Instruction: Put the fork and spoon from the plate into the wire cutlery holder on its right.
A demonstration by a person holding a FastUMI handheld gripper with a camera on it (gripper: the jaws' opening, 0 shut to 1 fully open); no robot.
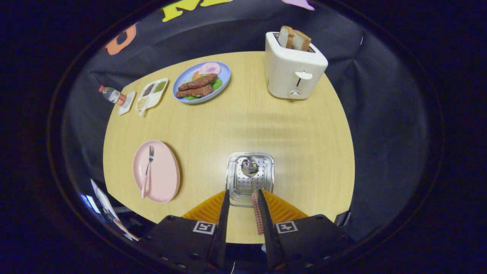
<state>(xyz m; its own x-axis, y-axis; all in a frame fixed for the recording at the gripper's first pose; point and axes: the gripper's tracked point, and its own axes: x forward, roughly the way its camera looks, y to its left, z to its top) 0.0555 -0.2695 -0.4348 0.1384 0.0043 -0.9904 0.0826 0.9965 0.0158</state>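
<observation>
The gripper (243, 196) hangs over the wire holder (250, 176), fingers parted; the spoon (257, 213) (checked handle) leans against the right finger. The fork (147, 171) lies on the pink plate (163, 182) at nine o'clock.

Round pale wooden table (243, 125), black cloth wall (380, 99) draped behind and around, even light
</observation>
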